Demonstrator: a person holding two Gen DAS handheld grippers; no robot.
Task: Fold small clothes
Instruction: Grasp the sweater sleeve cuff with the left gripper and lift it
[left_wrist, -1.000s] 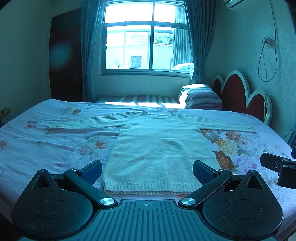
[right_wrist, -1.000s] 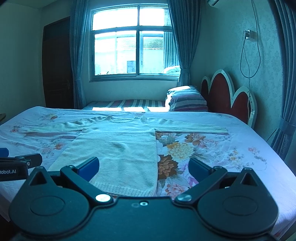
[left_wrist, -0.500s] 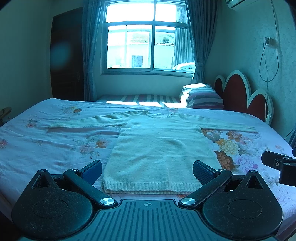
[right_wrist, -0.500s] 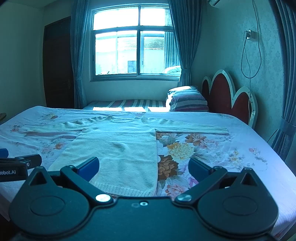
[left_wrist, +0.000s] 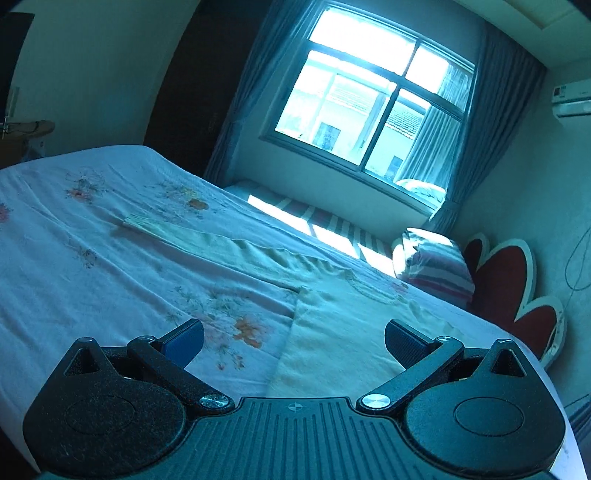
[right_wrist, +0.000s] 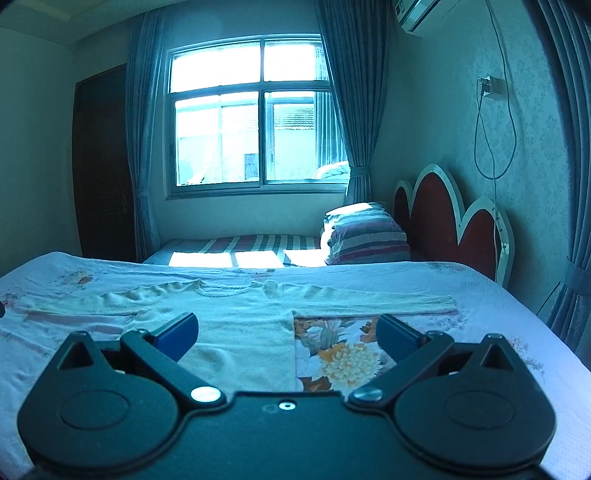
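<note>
Lying flat and unfolded on the floral bedsheet (right_wrist: 480, 295), a pale cream knitted sweater (right_wrist: 240, 332) spreads just ahead of both black two-finger grippers, left (left_wrist: 293, 341) and right (right_wrist: 286, 330). Each gapes wide, gripping nothing. Folding appears not yet begun.

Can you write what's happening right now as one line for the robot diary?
stage: approach | left gripper: open, empty | right gripper: open, empty | cream knitted sweater: flat, sleeves spread, unfolded | floral bedsheet: under sweater
</note>
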